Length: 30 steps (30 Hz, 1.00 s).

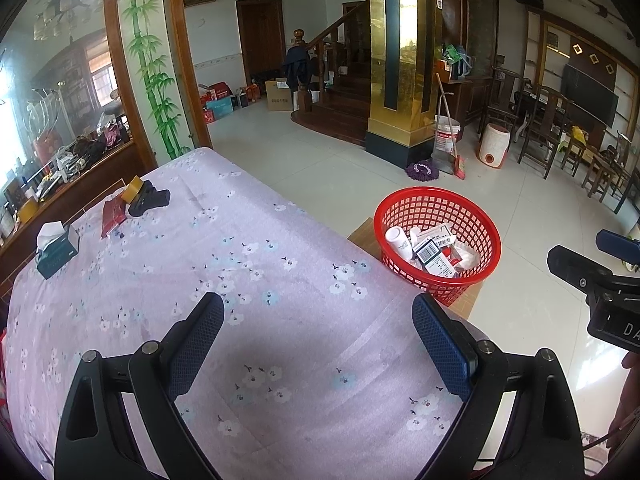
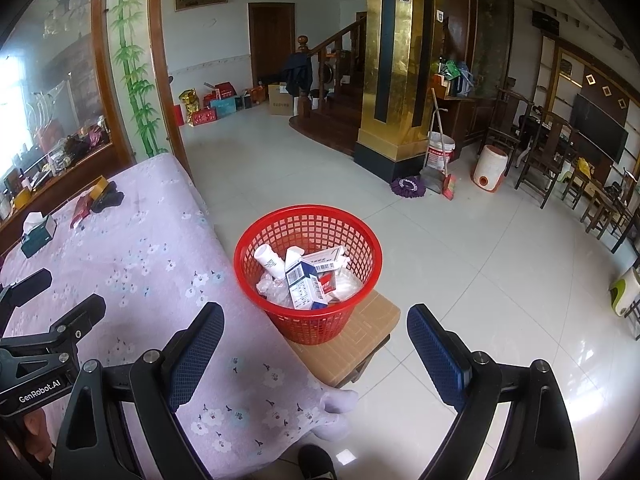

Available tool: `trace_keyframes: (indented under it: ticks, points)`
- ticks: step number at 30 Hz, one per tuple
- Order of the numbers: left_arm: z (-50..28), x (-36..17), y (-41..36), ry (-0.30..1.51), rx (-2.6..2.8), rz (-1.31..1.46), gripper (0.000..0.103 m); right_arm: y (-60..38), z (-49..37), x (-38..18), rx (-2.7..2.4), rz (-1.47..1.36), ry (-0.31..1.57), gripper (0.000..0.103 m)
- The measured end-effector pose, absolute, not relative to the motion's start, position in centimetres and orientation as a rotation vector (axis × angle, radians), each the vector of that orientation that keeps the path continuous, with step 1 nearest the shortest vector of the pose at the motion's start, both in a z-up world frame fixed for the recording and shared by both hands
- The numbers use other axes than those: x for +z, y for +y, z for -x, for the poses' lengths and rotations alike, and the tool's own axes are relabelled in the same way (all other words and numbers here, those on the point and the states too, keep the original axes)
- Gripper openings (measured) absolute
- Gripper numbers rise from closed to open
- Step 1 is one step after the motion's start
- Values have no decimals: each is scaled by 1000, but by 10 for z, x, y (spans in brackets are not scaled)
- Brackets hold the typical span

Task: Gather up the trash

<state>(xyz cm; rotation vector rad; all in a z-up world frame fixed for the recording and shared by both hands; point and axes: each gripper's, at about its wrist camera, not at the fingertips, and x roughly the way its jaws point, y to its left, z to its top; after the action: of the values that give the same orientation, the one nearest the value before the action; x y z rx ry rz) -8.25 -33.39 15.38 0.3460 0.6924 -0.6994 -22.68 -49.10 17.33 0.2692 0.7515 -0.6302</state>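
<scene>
Both hand-held grippers (image 1: pixel 318 344) (image 2: pixel 316 352) wide open, empty

Floor: pale glossy tiles (image 2: pixel 460 240), catching bright glare near the right edge.
Pillar: gold-clad column (image 1: pixel 404 60) with dark vertical stripes and a dark base.
Stairs: wooden staircase (image 1: pixel 340 92) rising behind the pillar.
Door: dark wooden door (image 2: pixel 272 40) in the white far wall.
Left wall: wood-framed glass panel painted with green bamboo (image 1: pixel 154 64).
Right side: dark wooden chairs (image 1: pixel 544 128) along the wall.
</scene>
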Motion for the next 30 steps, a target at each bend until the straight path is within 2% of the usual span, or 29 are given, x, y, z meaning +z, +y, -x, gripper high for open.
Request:
trace_keyframes:
  ticks: [21, 30]
  points:
    - [89, 147, -330, 702, -694, -326, 94, -492, 223, 175, -611, -258, 768, 95]
    - [79, 138, -288, 763, -601, -250, 94, -479, 199, 162, -536, -244, 815, 95]
